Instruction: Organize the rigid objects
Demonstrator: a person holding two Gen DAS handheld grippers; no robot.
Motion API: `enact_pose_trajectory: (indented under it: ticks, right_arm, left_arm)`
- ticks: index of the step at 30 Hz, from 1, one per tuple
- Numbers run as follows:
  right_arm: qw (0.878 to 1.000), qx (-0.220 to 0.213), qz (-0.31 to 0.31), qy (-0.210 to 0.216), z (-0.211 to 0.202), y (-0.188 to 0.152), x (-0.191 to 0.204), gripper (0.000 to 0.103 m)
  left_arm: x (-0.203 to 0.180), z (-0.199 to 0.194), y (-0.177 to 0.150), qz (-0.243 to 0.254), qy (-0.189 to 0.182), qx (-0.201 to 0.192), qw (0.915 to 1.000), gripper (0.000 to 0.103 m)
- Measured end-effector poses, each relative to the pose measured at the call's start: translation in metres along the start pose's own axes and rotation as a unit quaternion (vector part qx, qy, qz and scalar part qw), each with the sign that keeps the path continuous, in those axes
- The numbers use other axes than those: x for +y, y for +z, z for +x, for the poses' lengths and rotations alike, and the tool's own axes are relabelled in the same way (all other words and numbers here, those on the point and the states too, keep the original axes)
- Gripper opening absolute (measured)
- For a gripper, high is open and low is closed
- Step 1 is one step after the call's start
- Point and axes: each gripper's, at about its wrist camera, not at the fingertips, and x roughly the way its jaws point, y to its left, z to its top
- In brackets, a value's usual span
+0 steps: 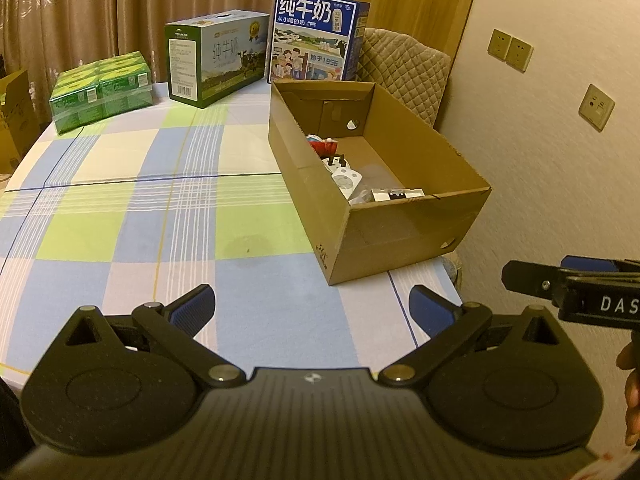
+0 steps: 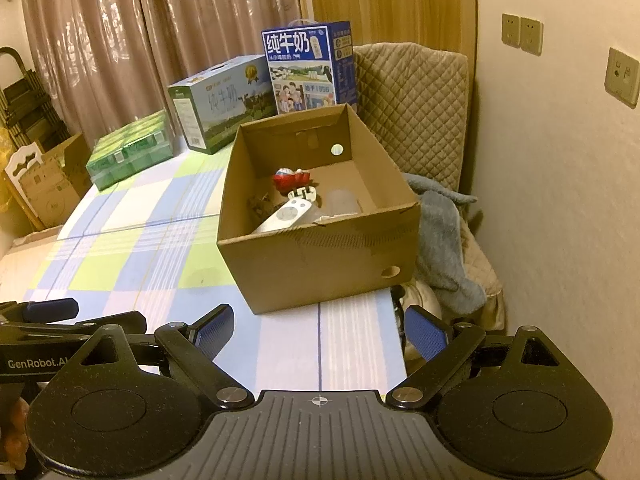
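Observation:
An open cardboard box [image 1: 400,236] [image 2: 320,256] stands at the right edge of the checked table. Inside lie a white remote [image 2: 285,216] [image 1: 347,181], a red and white toy [image 2: 291,178] [image 1: 322,145], a white plug [image 2: 305,194], a clear plastic cup [image 2: 342,202] and a small white carton [image 1: 397,194]. My left gripper [image 1: 310,312] hovers open over the table's near edge, nothing between its blue pads. My right gripper [image 2: 318,330] also stands open and empty, in front of the box. Each gripper shows at the other view's side edge.
At the table's back stand a blue milk carton case [image 1: 316,38] [image 2: 310,68], a green-white milk case [image 1: 216,62] [image 2: 220,102] and a shrink-wrapped green pack [image 1: 102,90] [image 2: 132,152]. A quilted chair [image 2: 412,108] with a grey cloth [image 2: 444,232] sits right of the table. Cardboard boxes [image 2: 48,184] stand left.

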Motion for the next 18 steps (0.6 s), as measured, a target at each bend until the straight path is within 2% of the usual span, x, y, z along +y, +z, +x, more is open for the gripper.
enact_pose_trajectory:
  ticks: [18]
  right_arm:
    - [1.000,-0.001,0.000,0.000,-0.0010,0.0005,0.0019,0.089]
  left_arm:
    - [-0.0010,-0.0004,0.0003,0.000,0.000,0.000,1.0000,0.102]
